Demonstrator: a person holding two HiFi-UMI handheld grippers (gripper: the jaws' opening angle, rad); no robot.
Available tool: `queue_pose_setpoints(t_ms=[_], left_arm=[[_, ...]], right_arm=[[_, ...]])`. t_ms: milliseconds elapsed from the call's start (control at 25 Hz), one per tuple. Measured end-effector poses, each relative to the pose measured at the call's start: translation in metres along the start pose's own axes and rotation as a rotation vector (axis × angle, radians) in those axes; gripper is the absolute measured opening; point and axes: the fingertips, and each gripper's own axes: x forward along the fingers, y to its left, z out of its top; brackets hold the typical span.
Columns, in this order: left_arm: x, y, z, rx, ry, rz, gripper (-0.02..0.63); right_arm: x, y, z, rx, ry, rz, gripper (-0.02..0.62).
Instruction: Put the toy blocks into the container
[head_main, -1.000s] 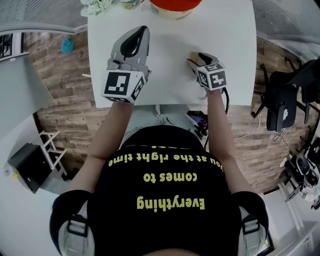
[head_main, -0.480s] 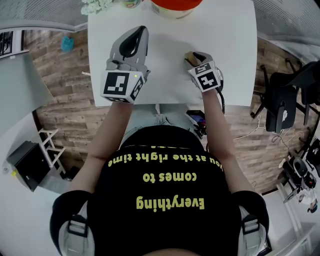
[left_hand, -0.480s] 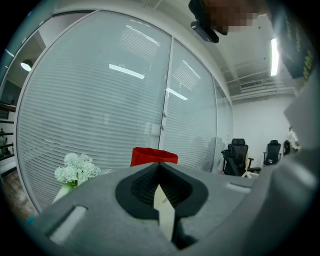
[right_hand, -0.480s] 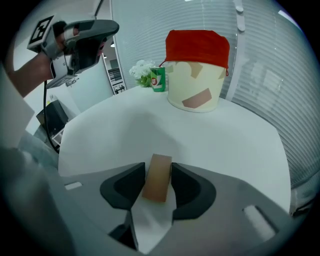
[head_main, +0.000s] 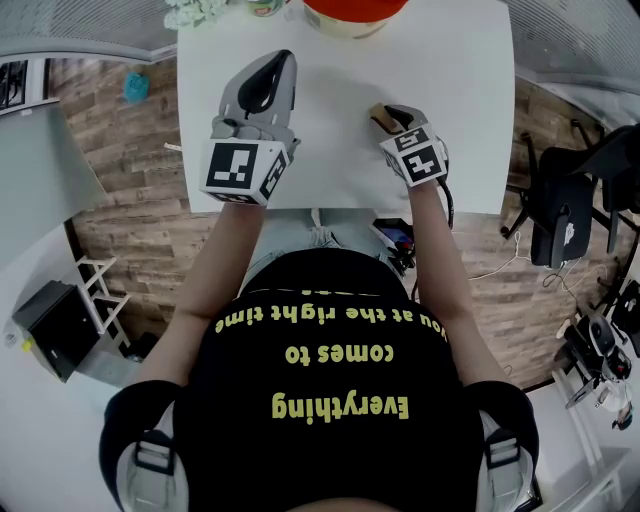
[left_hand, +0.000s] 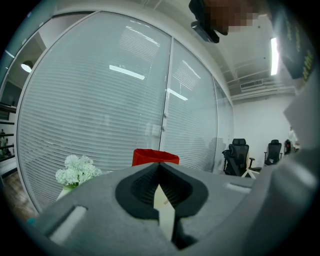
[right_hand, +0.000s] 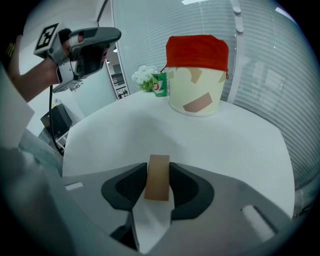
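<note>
The toy block (right_hand: 158, 177) is found on the white table (head_main: 330, 140), right of its middle and toward the near edge. It is well apart from the red-topped container (right_hand: 195, 85) set at the far edge. The block is enclosed by the right gripper (head_main: 388, 116), whose jaws are closing, pads laid against both its sides. The left gripper (left_hand: 159, 175) is held raised over the table's near-left part, jaws brought together on nothing.
</note>
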Motion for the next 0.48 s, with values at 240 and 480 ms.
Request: queue_pose_setpoints(t_ms=[240,480], left_arm=[[-0.001,0.005,0.008,0.006,-0.013,0.007,-0.002],[-0.001,0.006,0.023,0.012,-0.039,0.007,-0.002]], right_arm=[[-0.021,-0.007,0.024,0.016,-0.104,0.004,0.150],[-0.056,-0.027,0.055,0.050,-0.220,-0.037,0.150]])
